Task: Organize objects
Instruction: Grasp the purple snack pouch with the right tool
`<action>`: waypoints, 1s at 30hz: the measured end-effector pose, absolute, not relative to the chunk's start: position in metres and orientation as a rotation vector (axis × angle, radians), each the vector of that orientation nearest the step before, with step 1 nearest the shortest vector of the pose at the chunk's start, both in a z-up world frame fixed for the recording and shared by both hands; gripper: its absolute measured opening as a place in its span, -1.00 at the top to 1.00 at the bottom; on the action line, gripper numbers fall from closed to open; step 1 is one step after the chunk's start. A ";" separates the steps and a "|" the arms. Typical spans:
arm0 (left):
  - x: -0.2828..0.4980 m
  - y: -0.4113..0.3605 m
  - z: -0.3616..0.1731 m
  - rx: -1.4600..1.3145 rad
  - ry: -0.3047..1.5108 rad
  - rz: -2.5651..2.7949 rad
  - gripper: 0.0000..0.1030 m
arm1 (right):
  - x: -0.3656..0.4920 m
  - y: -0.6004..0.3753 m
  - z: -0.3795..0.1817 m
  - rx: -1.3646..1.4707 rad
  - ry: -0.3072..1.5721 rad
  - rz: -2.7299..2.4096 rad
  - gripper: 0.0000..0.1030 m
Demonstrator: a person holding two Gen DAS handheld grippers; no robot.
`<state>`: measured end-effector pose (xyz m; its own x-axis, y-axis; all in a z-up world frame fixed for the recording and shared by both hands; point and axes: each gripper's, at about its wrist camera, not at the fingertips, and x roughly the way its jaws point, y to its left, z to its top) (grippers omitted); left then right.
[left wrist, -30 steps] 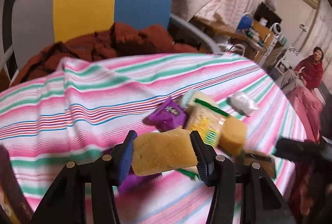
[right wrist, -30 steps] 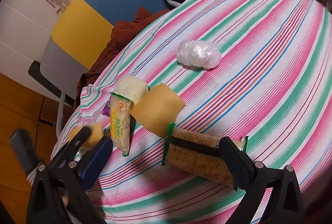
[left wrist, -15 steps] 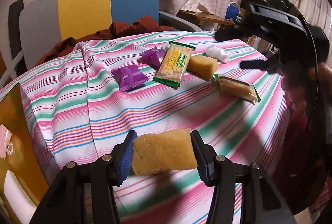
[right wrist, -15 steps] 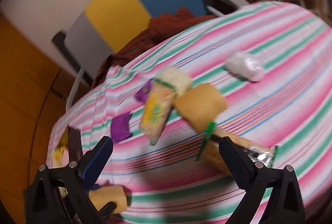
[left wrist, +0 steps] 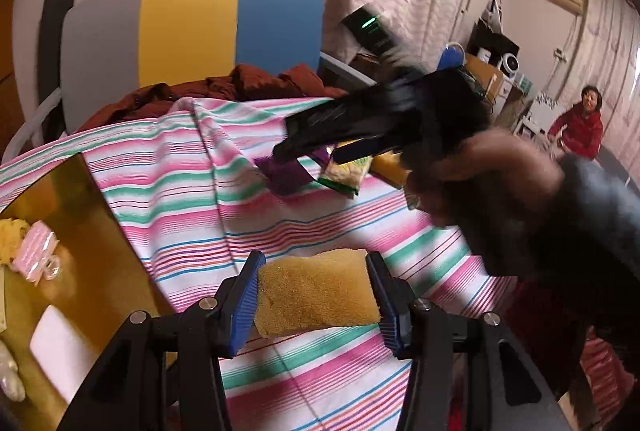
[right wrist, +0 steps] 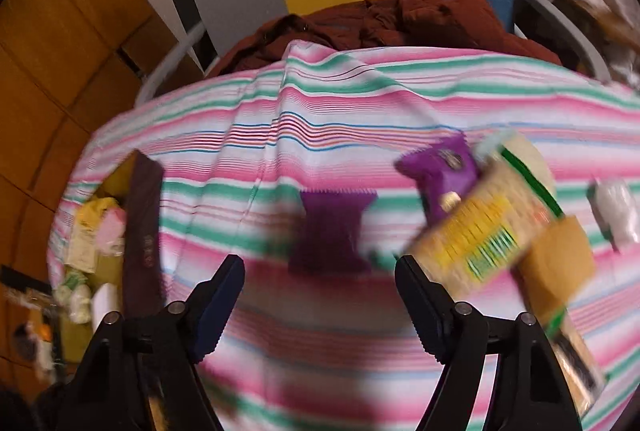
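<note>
Your left gripper (left wrist: 316,297) clamps a yellow sponge (left wrist: 316,295) beside the yellow bin (left wrist: 80,231), not dropped yet. Your right gripper (right wrist: 320,295) gapes wide, empty, over the purple packet (right wrist: 332,231); several snacks near that packet are left to sort.

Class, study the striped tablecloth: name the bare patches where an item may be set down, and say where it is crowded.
Bare cloth lies between the purple packet and the chair-side edge, and on the near strip before the open right gripper. It is crowded around the yellow cracker pack, the second purple packet and the sponge.
</note>
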<state>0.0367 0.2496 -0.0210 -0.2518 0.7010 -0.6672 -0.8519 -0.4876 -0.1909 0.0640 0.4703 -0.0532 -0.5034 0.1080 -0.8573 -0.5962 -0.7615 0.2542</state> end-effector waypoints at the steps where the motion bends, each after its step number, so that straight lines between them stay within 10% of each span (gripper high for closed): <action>1: 0.036 0.245 -0.018 -0.868 0.246 1.907 0.00 | 0.056 0.471 -0.057 -1.263 0.731 2.273 -0.50; 4: 0.032 0.236 -0.016 -0.876 0.224 1.922 0.00 | 0.036 0.478 -0.076 -1.334 0.705 2.213 -0.38; 6: 0.029 0.231 -0.015 -0.889 0.208 1.931 0.00 | 0.031 0.481 -0.085 -1.369 0.673 2.171 0.20; 8: 0.027 0.227 -0.015 -0.894 0.196 1.939 0.00 | 0.033 0.481 -0.089 -1.373 0.672 2.168 0.28; 30: 0.006 0.127 0.010 -0.886 0.083 2.201 -0.01 | 0.045 0.355 -0.005 -1.191 0.643 2.574 0.29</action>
<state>0.0059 0.1269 0.0099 -0.4797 0.6214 -0.6194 -0.6663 -0.7173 -0.2036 0.0453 0.3550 -0.0055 -0.6419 0.0260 -0.7663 -0.3832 -0.8766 0.2912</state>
